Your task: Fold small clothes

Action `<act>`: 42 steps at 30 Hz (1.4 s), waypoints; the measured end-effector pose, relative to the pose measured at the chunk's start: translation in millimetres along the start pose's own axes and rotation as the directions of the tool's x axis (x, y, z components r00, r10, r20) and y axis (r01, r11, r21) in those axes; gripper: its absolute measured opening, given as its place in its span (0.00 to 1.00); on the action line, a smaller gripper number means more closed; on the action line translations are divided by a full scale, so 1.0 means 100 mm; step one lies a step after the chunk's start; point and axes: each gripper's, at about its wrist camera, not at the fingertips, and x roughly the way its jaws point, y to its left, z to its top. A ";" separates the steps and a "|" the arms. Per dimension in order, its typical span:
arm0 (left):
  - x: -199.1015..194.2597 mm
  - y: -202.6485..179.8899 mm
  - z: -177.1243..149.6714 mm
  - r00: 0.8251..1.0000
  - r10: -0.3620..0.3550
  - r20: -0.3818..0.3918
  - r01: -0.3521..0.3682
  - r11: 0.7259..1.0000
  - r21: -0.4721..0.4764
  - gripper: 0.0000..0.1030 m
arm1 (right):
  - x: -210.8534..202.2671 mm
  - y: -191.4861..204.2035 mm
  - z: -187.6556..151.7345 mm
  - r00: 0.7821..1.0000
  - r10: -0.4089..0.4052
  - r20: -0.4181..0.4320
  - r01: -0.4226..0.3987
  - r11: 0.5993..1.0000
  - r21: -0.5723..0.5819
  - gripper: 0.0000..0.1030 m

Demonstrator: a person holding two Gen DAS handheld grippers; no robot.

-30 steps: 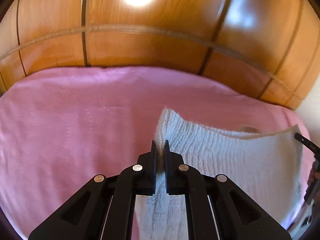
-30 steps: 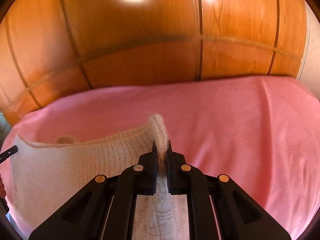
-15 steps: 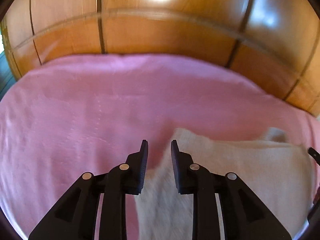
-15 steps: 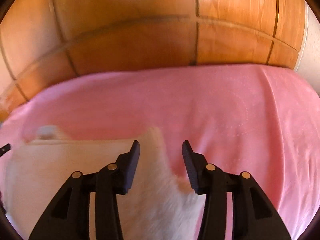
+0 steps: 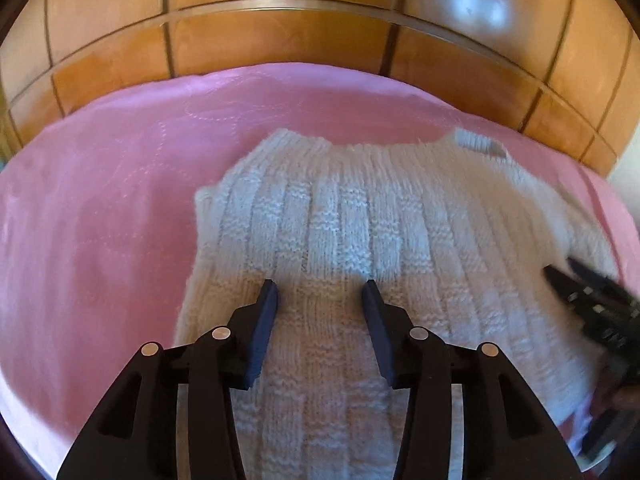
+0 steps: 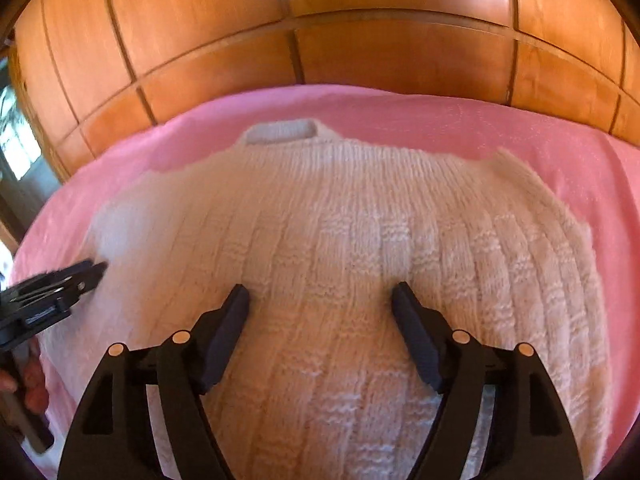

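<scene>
A small white knitted sweater (image 5: pixel 380 224) lies flat on the pink bedspread (image 5: pixel 100 208), its ribbed edge toward the far side. It also fills the right wrist view (image 6: pixel 340 232). My left gripper (image 5: pixel 320 292) is open and empty, hovering just above the sweater's near left part. My right gripper (image 6: pixel 320 296) is open and empty above the sweater's near middle. The right gripper shows at the right edge of the left wrist view (image 5: pixel 592 300). The left gripper shows at the left edge of the right wrist view (image 6: pixel 52 288).
A glossy wooden panelled wall (image 5: pixel 280 36) rises right behind the bed's far edge and also shows in the right wrist view (image 6: pixel 360 40). Pink bedspread (image 6: pixel 560 148) surrounds the sweater on the left, far and right sides.
Both grippers held the sweater's raised edge one second ago. They opened, let it drop flat on the bedspread, and have drawn back over it.
</scene>
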 end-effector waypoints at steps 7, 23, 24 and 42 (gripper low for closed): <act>-0.47 -0.02 -0.09 0.996 -0.012 0.086 0.011 1.000 0.014 0.43 | -0.24 0.01 -0.06 1.000 0.025 0.006 -0.026 1.000 0.012 0.78; -0.77 0.38 -0.38 0.993 0.044 0.113 -0.041 0.999 -0.028 0.56 | -0.92 -0.74 -0.50 0.996 -0.084 0.025 0.077 0.973 0.216 0.86; -0.76 0.42 -0.40 0.993 0.050 0.109 -0.047 0.998 -0.032 0.56 | -0.92 -0.76 -0.53 0.996 -0.084 0.018 0.078 0.972 0.223 0.86; -0.63 0.81 -0.59 0.999 -0.006 0.047 0.010 0.995 -0.097 0.56 | -0.74 -0.67 -0.65 0.991 -0.133 -0.007 0.132 0.969 0.210 0.93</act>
